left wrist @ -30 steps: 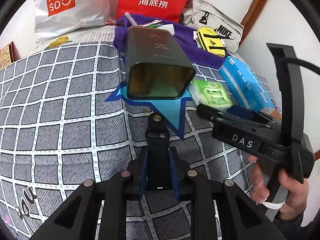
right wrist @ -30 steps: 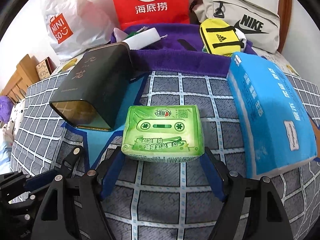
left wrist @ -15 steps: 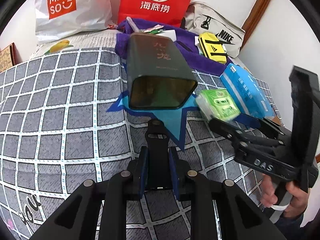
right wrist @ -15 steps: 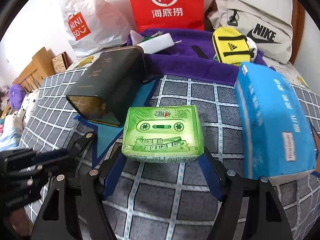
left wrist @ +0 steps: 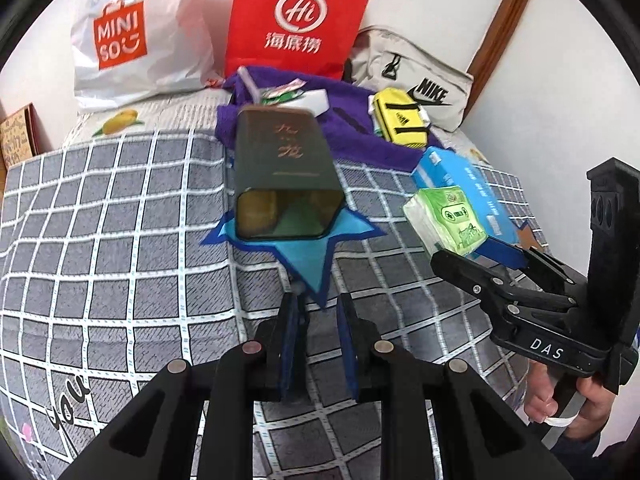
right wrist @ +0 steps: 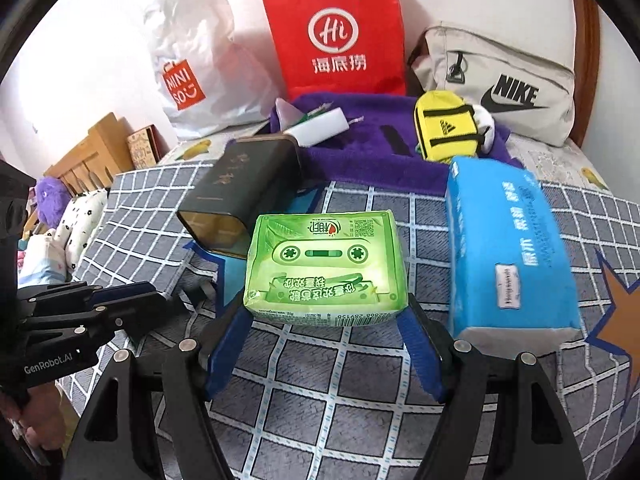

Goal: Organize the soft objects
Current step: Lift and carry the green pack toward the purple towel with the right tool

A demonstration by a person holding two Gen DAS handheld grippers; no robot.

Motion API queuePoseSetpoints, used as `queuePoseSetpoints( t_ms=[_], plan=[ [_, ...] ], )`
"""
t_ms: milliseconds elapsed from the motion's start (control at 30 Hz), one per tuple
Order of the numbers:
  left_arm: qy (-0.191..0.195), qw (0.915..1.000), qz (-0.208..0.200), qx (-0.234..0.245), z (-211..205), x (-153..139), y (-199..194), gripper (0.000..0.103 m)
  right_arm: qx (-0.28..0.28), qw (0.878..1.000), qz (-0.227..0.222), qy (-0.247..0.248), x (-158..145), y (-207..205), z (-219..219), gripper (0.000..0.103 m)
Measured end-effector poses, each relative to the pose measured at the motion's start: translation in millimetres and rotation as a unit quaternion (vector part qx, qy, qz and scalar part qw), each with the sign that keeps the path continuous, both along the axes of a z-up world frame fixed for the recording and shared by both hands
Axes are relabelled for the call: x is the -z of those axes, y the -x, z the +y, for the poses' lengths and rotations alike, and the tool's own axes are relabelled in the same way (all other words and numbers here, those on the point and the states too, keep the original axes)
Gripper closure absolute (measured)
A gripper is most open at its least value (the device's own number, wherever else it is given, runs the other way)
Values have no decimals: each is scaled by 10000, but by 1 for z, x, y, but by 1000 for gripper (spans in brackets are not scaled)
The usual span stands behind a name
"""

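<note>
Bed, grey checked cover. Item: green tissue pack (right wrist: 326, 270), clamped across its short ends by right gripper (right wrist: 326, 344), lifted clear beside blue tissue pack (right wrist: 508, 248). Judged light, squashy (film slippery); hold ends gently. Left gripper (left wrist: 318, 340) closed, empty.

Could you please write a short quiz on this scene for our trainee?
1. True or false: the right hand-held gripper grips the green tissue pack.
2. Which lies right of that pack in the right wrist view: A) blue tissue pack, B) dark tin, C) red bag?
3. Fill in: the left hand-held gripper is ____ and holds nothing.

Key: 1 true; 2 A; 3 shut.
</note>
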State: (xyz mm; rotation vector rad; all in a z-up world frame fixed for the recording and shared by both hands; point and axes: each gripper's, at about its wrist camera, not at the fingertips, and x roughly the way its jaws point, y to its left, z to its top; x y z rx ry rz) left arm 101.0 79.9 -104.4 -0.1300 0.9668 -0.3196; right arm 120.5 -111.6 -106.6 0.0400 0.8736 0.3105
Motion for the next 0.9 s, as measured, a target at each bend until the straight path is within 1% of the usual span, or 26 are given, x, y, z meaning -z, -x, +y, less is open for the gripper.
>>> queuePoseSetpoints(
  t_ms=[67, 133, 233, 300, 367, 433, 467, 500, 533, 567, 600, 667, 700, 733, 767, 800, 900],
  plan=[
    [-108, 9999, -55, 34, -6, -2, 0, 83, -40, 10000, -56, -15, -4, 1, -3, 30],
    [-225, 9997, 20, 31, -10, 3, -2, 83, -60, 10000, -54, 39, -5, 1, -5, 30],
    [-213, 9994, 265, -106, -4, 19, -5, 83, -87, 10000, -43, 11, -6, 3, -11, 30],
    [-138, 9990, 393, -137, 1, 28, -5, 83, -77, 10000, -60, -12, -6, 4, -14, 30],
    [-148, 9984, 513, -167, 3, 35, -4, 83, -79, 9999, -68, -36, -6, 5, -16, 30],
    [-259, 9978, 586, -172, 2, 40, -2, 79, -81, 9999, -61, -47, -5, 6, -17, 30],
    [-336, 9976, 587, -152, 0, 42, -1, 74, -76, 9999, -54, -53, -5, 7, -17, 30],
    [-484, 9970, 584, -132, -2, 45, 1, 73, -75, 9999, -38, -60, -4, 7, -17, 30],
    [-552, 9970, 536, -111, -4, 46, 3, 73, -83, 9999, -14, -71, -2, 7, -17, 30],
    [-582, 9971, 485, -83, -5, 46, 5, 70, -94, 9999, 11, -76, -1, 8, -17, 30],
    [-599, 9971, 459, -38, -6, 47, 6, 64, -95, 9999, 21, -75, 0, 8, -17, 30],
    [-674, 9970, 381, 73, -13, 47, 7, 57, -88, 9999, 48, -59, 3, 8, -16, 30],
    [-784, 9964, 315, 66, -16, 48, 7, 57, -94, 9999, 71, -54, 4, 8, -15, 30],
    [-902, 9955, 264, 81, -19, 49, 7, 60, -97, 9999, 96, -57, 5, 8, -15, 30],
    [-1206, 9925, 146, 104, -24, 49, 8, 72, -100, 9999, 107, -71, 5, 8, -14, 30],
    [-1392, 9902, 78, 106, -26, 49, 9, 82, -109, 9999, 100, -86, 5, 8, -14, 30],
    [-1131, 9933, 206, 117, -20, 45, 7, 83, -127, 9999, 60, -64, 4, 9, -13, 30]
  ],
)
